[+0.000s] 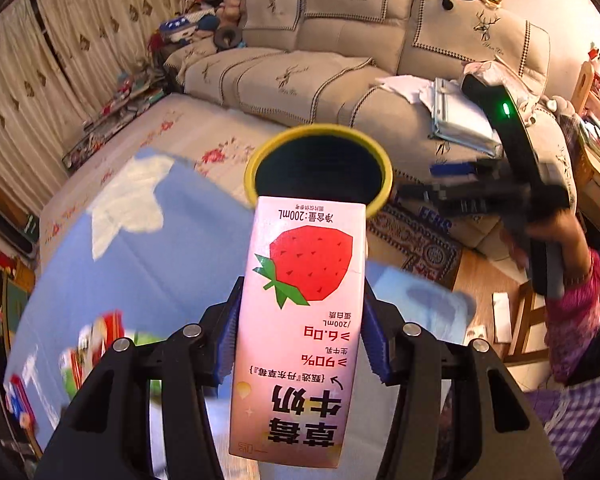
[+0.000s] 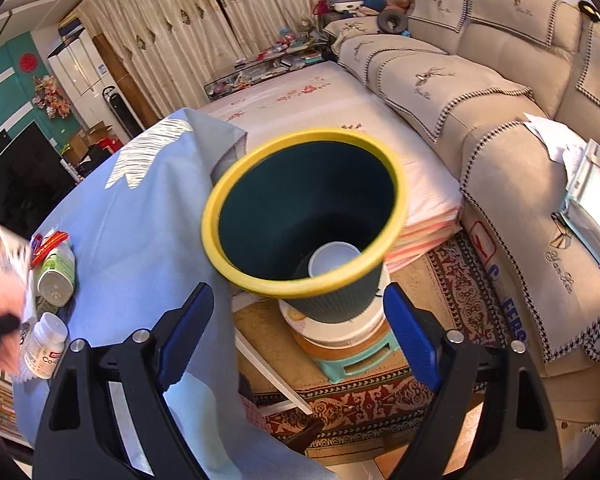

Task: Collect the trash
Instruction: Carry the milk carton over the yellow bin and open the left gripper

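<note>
Left wrist view: the left hand-held gripper [image 1: 300, 340] grips a pink strawberry-milk carton [image 1: 300, 320] between its blue pads [image 1: 228, 344], the carton standing upside down and reaching forward past the fingertips. Just beyond the carton's far end is the yellow-rimmed dark green round bin [image 1: 318, 168], its mouth partly hidden behind the carton. To the right, a hand [image 1: 556, 236] in a pink sleeve carries the other black tool, blurred. In the right wrist view the right hand-held gripper [image 2: 300, 340] is spread wide with nothing between its fingers — the bin sits straight ahead of them on a stack of stools [image 2: 356, 356], a white paper cup [image 2: 332, 260] lying at its bottom. Left of this gripper, on the light-blue clothed table [image 2: 140, 220], lie a green bottle [image 2: 58, 276] and a white pill bottle [image 2: 46, 346].
</note>
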### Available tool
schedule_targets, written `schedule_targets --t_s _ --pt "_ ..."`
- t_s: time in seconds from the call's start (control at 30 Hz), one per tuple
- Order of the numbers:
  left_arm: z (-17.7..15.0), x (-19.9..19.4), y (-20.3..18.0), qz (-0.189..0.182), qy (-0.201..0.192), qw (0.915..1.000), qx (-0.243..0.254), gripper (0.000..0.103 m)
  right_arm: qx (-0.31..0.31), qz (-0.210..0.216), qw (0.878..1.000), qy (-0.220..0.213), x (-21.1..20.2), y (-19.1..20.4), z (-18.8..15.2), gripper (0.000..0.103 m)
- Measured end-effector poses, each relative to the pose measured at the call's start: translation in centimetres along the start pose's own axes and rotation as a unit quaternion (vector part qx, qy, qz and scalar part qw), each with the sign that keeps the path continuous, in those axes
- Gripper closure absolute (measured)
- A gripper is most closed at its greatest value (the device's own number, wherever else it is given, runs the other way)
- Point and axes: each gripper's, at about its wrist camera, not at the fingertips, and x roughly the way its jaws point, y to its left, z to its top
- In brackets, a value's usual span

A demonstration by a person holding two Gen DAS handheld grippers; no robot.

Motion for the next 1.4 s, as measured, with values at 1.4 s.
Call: schedule_targets --t_s 1.4 --pt "9.9 1.8 3.2 0.024 -0.106 0.9830 -0.148 0.010 0.003 0.007 0.999 0.038 0.9 -1.5 -3.2 0.020"
